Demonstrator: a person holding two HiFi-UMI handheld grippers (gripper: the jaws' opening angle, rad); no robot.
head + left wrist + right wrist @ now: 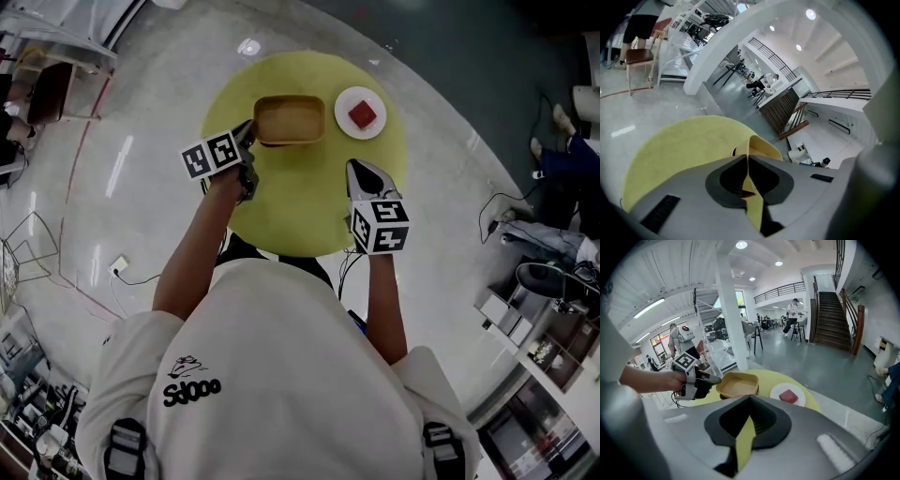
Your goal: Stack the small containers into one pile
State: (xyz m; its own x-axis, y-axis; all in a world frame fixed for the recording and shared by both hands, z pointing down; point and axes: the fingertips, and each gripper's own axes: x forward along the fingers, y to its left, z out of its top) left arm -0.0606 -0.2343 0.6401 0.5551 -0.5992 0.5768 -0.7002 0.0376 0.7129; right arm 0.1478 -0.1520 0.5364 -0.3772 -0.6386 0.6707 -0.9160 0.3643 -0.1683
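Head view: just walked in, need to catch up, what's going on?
A person holds a gripper in each hand over the yellow table. The left gripper is shut on the rim of the tan container. The right gripper hangs shut and empty near the white dish with a red block.

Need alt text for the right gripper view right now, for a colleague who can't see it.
The left gripper pinches the rim of a tan container at a round yellow table. Beside it, a white plate carries a red block. The right gripper fills the foreground, jaws closed on nothing.
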